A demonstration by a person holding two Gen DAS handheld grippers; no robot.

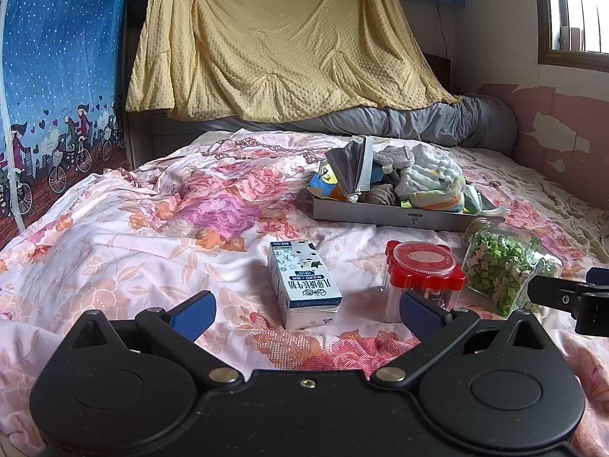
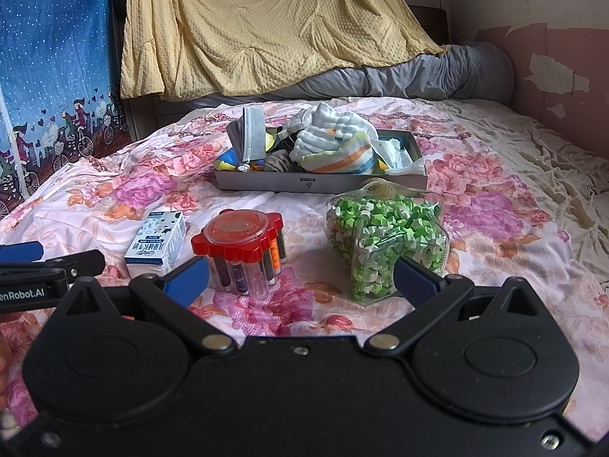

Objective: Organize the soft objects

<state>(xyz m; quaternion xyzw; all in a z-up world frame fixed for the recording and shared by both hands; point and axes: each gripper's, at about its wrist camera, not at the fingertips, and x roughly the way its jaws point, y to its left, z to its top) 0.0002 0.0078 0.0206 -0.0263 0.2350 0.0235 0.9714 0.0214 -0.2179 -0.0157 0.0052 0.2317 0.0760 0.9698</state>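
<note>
A shallow grey box on the floral bedspread holds a heap of soft things: a striped white towel, a grey face mask, socks and coloured cloth. My left gripper is open and empty, low over the bed, with a milk carton between its fingers. My right gripper is open and empty, in front of the red-lidded jar and the jar of green paper stars. The right gripper's finger shows at the left view's right edge.
The milk carton, red-lidded jar and star jar stand in a row before the box. A yellow blanket hangs at the head. A rolled grey quilt lies behind. A blue curtain is on the left, a pink wall on the right.
</note>
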